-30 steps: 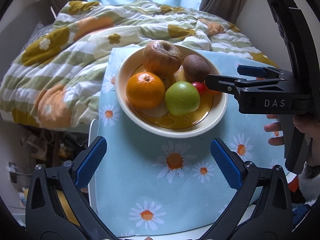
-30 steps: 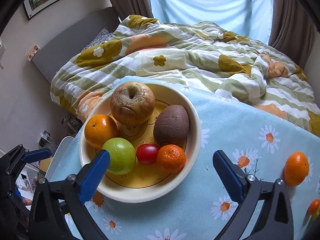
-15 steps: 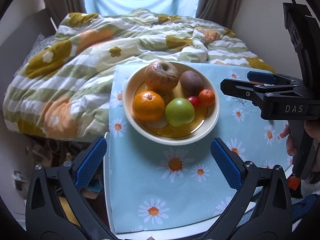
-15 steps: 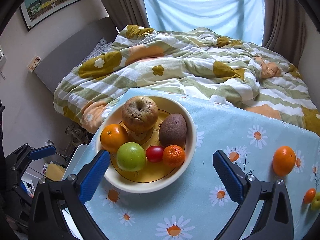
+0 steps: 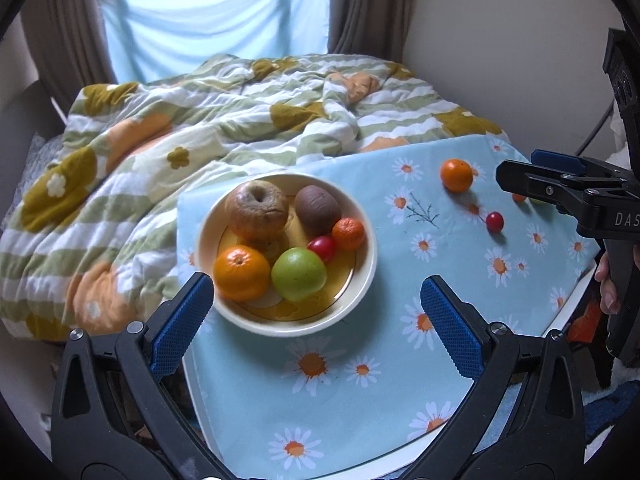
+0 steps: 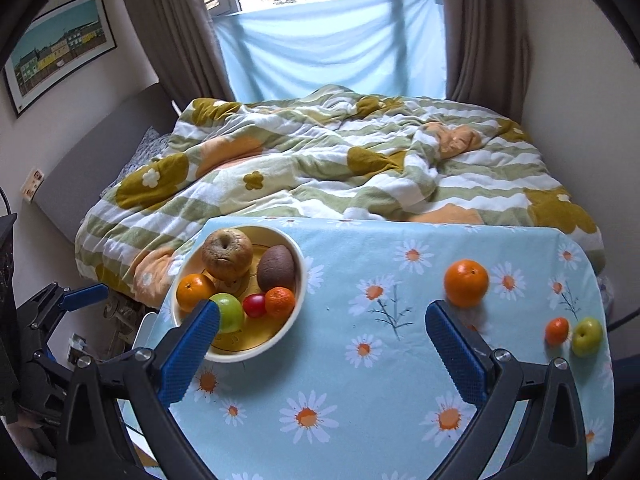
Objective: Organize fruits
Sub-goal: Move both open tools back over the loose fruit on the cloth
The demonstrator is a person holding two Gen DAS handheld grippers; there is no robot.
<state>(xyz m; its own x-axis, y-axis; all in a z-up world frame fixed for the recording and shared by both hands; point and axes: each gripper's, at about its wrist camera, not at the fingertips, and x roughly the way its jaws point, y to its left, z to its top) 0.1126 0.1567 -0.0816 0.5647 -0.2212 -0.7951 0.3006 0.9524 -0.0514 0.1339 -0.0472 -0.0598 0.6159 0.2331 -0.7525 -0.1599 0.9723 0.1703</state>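
A cream bowl (image 5: pixel 366 276) (image 6: pixel 298 320) on the daisy tablecloth holds a wrinkled brown apple (image 5: pixel 256 209), a kiwi (image 5: pixel 318 209), an orange (image 5: pixel 241 273), a green apple (image 5: pixel 299 274), a cherry tomato (image 5: pixel 322 248) and a small mandarin (image 5: pixel 348 233). Loose on the cloth lie an orange (image 6: pixel 466 283), a small mandarin (image 6: pixel 557 330), a small green apple (image 6: pixel 587 336) and a cherry tomato (image 5: pixel 495 222). My left gripper (image 5: pixel 316 316) is open and empty above the table's near left. My right gripper (image 6: pixel 322 344) is open and empty, right of the bowl.
A bed with a flowered, striped quilt (image 6: pixel 340 168) lies beyond the table's far edge. A window with a blue sheet and brown curtains (image 6: pixel 332 52) is behind it. The table's white edge (image 5: pixel 568 312) shows at the right.
Both grippers have pulled back and risen from the bowl. The bowl looks smaller, and the loose fruit at the right of the cloth has come into view.
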